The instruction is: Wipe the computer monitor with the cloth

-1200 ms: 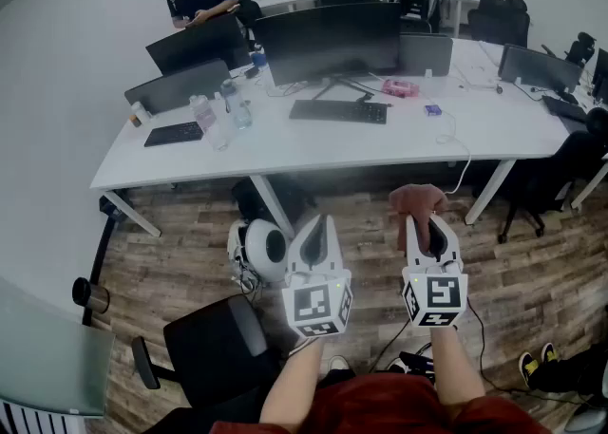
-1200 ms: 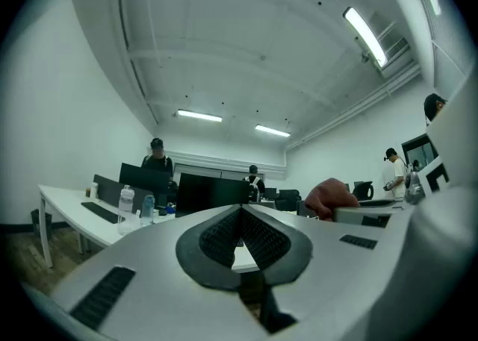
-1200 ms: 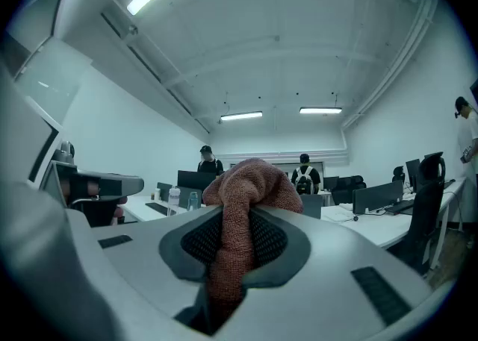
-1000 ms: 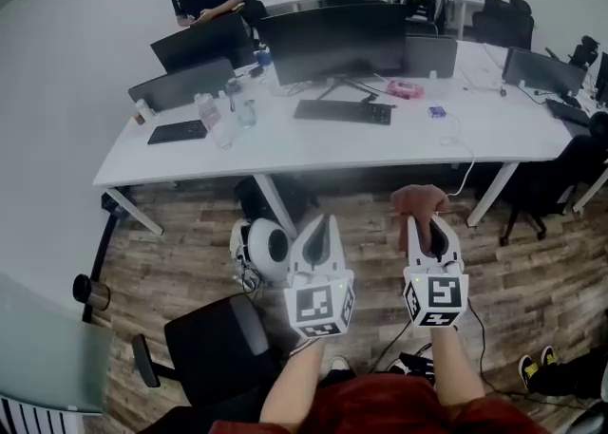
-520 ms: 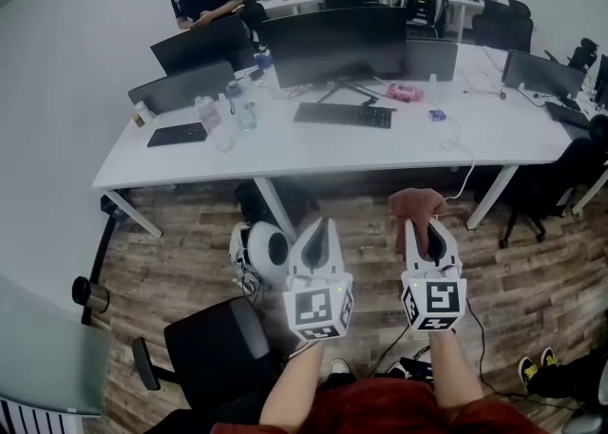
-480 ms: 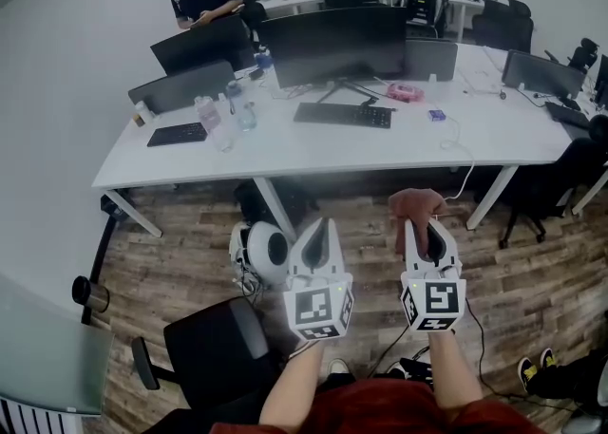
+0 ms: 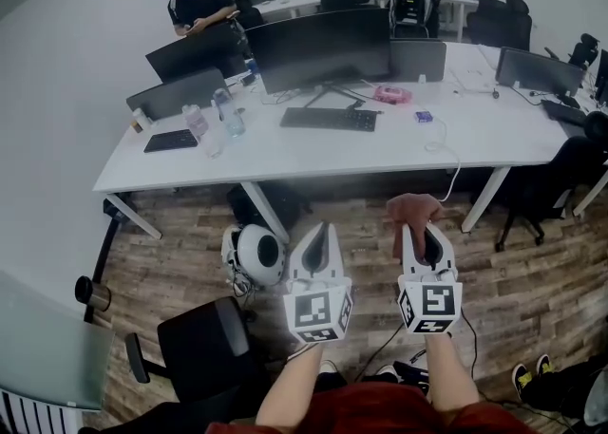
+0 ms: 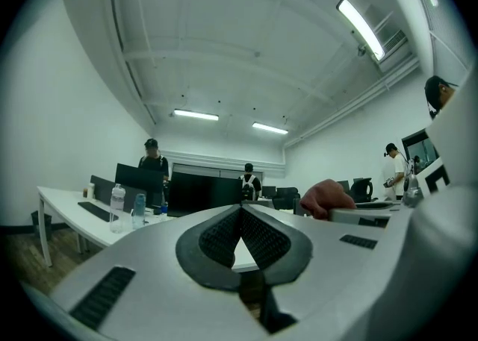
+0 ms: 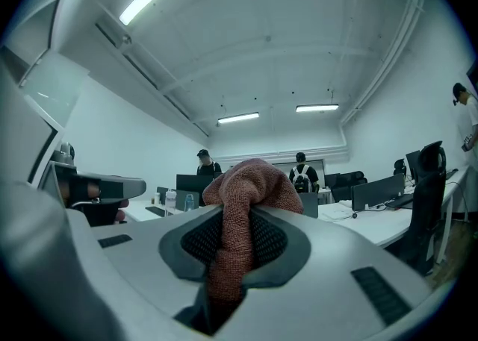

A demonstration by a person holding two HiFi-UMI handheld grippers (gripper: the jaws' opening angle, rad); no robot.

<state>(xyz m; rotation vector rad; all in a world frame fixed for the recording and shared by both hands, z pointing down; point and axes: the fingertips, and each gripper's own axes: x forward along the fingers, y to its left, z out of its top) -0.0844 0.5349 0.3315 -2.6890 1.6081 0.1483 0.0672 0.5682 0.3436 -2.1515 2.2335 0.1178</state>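
Reddish cloth (image 7: 414, 206) between right tongs (image 7: 419, 233)

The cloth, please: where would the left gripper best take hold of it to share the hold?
Probably the bunched end of the cloth, which bulges past the right gripper's tips, coming from the left gripper's side. The rest is pinched between the right fingers. The left fingers are shut, so they would open first.

The head view looks steeply down on the left gripper (image 7: 320, 230), the right gripper (image 7: 415, 229) and the desk (image 7: 304, 151) beyond their jaws. Each gripper view sits close behind its jaws, facing that desk.
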